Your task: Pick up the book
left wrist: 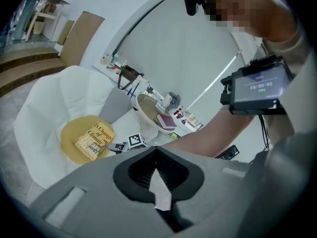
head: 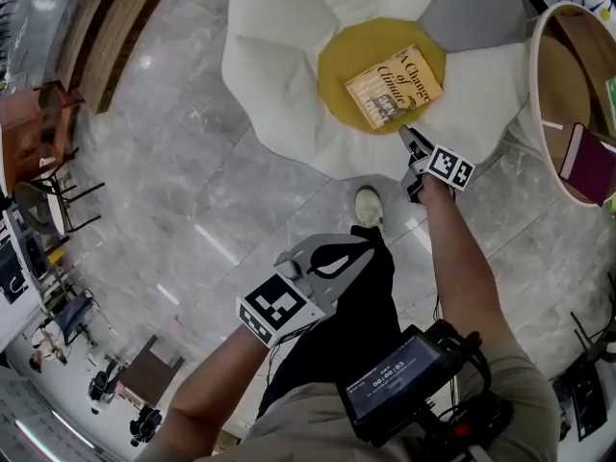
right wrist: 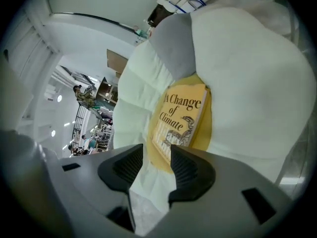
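A yellow book (head: pixel 395 87) titled "A Change of Climate" lies flat on the yellow centre (head: pixel 337 75) of a white flower-shaped cushion (head: pixel 279 75). My right gripper (head: pixel 406 133) hovers just short of the book's near edge. In the right gripper view the book (right wrist: pixel 181 118) fills the space ahead, and the right gripper (right wrist: pixel 156 152) is open with nothing between its pads. My left gripper (head: pixel 366 246) hangs lower and further back, over the floor. Its tips meet, so the left gripper (left wrist: pixel 156 150) is shut and empty, with the book (left wrist: pixel 94 139) far off at the left.
A round wooden-rimmed table (head: pixel 549 114) stands right of the cushion, with a maroon book (head: pixel 589 162) on it. The person's shoe (head: pixel 368 205) is on the grey marble floor just before the cushion. Wooden steps (head: pixel 115 27) run along the upper left, with chairs (head: pixel 38 133) beside them.
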